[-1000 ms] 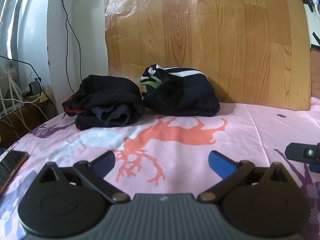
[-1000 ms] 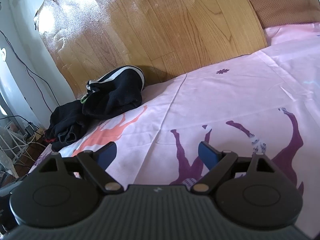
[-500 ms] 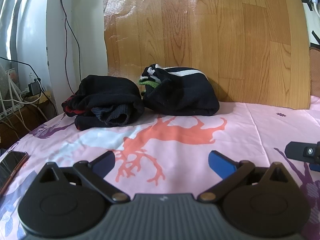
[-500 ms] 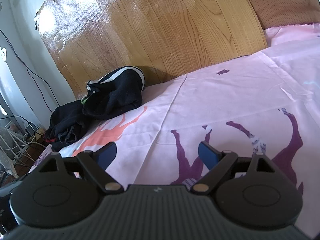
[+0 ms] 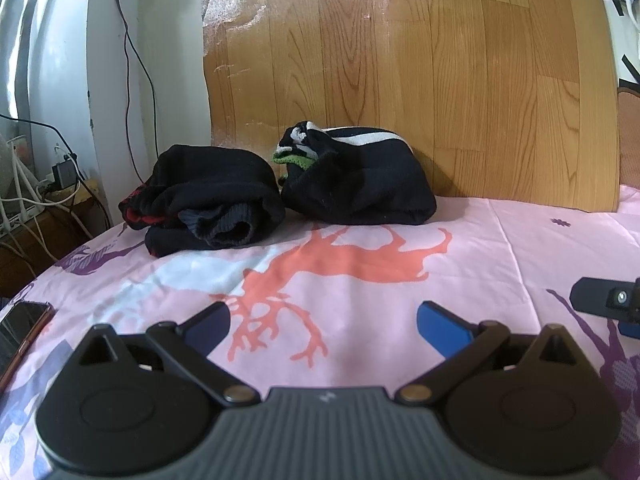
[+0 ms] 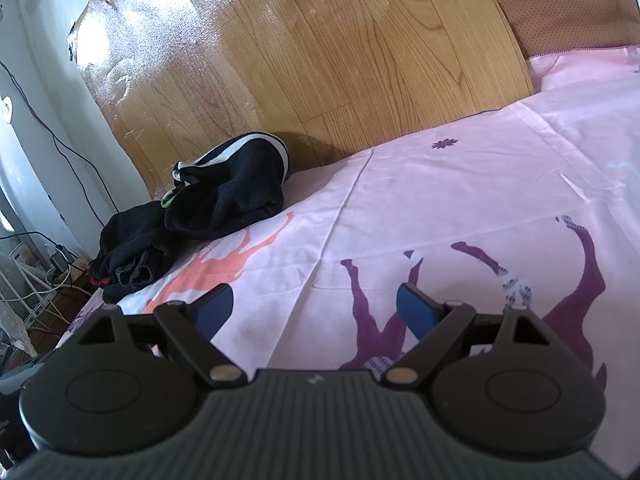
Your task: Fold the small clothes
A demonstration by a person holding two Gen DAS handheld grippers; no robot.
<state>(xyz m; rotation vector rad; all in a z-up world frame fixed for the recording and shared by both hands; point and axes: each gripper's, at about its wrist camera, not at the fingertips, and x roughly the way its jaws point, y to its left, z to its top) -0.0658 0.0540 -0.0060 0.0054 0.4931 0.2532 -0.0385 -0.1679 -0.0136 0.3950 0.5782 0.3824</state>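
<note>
**Both tongs spread and empty; two folded bundles at the headboard**

The left gripper (image 5: 323, 326) and right gripper (image 6: 315, 308) each hold their blue fingers wide apart with nothing between them, low over the pink sheet (image 5: 500, 248).

The black bundle with red trim (image 5: 208, 196) lies centre-left in the left view, long axis across the frame, its rolled opening facing the camera. Touching its right side, the black bundle with white stripes (image 5: 360, 184) also lies crosswise, backed against the wooden panel (image 5: 400, 60).

The sheet is bare from the bundles down to the fingers and out to the right. A phone (image 5: 20, 328) lies at the lower-left edge. No containers are visible.
</note>
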